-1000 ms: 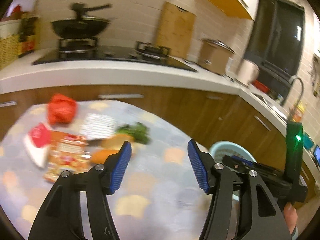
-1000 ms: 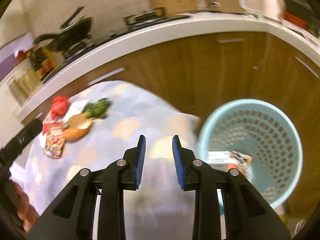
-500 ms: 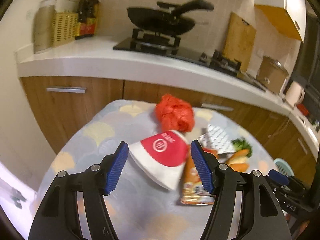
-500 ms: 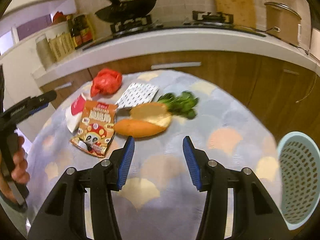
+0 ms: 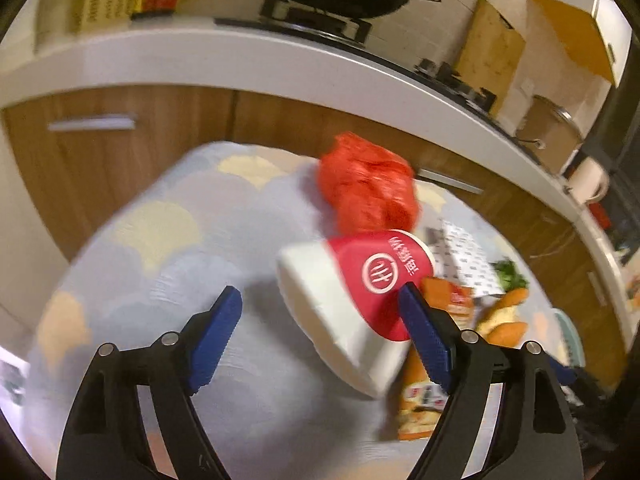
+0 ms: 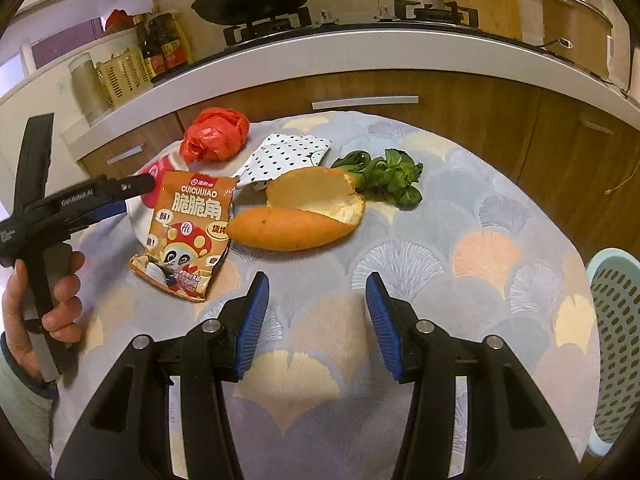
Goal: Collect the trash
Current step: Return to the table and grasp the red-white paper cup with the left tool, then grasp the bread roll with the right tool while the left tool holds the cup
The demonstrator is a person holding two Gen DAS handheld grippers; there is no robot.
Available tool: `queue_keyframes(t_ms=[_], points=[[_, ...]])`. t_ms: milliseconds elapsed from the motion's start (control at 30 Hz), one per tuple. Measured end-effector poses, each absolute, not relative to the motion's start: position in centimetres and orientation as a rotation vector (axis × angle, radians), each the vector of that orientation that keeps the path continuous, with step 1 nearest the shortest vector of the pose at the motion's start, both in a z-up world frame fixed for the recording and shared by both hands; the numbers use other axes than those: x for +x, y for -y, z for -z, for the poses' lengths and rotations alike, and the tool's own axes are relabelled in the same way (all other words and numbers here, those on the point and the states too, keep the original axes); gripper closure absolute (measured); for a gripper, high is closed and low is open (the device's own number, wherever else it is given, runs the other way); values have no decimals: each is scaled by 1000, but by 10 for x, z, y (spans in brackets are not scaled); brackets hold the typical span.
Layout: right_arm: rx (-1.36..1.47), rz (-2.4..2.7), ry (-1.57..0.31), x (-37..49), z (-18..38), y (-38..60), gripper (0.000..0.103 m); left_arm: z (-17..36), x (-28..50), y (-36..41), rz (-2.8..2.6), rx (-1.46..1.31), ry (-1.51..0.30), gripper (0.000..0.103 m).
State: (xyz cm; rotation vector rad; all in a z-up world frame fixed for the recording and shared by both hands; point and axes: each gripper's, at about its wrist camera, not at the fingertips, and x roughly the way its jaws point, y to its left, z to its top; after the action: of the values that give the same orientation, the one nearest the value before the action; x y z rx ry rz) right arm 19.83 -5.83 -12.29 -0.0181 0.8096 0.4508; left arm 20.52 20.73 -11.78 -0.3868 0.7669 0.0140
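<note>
Left tongs [image 5: 320, 312] spread around flattened red-and-white paper cup [image 5: 352, 292]; crinkled red plastic bag [image 5: 368, 184] behind. Right tongs [image 6: 316, 300] spread above scallop-patterned table [image 6: 420, 248]. Left view motion-blurred.

swung away from the basket [image 6: 616, 344] and closed in on the paper cup [image 5: 352, 300], left claw [image 5: 320, 332] now spread wide around it. turned back over the tabletop [image 6: 400, 240] too, right claw [image 6: 316, 320] opened much wider than a second ago.
</note>
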Motion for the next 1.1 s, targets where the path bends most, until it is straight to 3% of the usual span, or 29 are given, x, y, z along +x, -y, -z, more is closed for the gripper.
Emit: queue_keyframes(t_ms=[100, 367, 433, 567, 700, 900, 1033, 1100], points=[[-30, -453, -802, 196, 122, 57, 56, 117, 209, -195, -4, -353, -762, 27], [-36, -455, -805, 197, 123, 56, 54, 109, 205, -178, 58, -317, -714, 74], [-32, -455, -808, 198, 123, 55, 54, 105, 201, -175, 68, -316, -701, 81], [-3, -472, -831, 204, 123, 59, 53, 100, 187, -176, 32, -317, -676, 83], [6, -518, -860, 217, 122, 54, 33, 98, 171, -186, -8, -363, -632, 83], [-44, -556, -915, 244, 130, 38, 17, 101, 159, -190, -29, -356, -593, 83], [-126, -541, -912, 255, 132, 22, 15, 100, 160, -183, -17, -319, -593, 83], [-134, -550, -904, 256, 132, 18, 21, 100, 160, -184, -14, -318, -592, 83]])
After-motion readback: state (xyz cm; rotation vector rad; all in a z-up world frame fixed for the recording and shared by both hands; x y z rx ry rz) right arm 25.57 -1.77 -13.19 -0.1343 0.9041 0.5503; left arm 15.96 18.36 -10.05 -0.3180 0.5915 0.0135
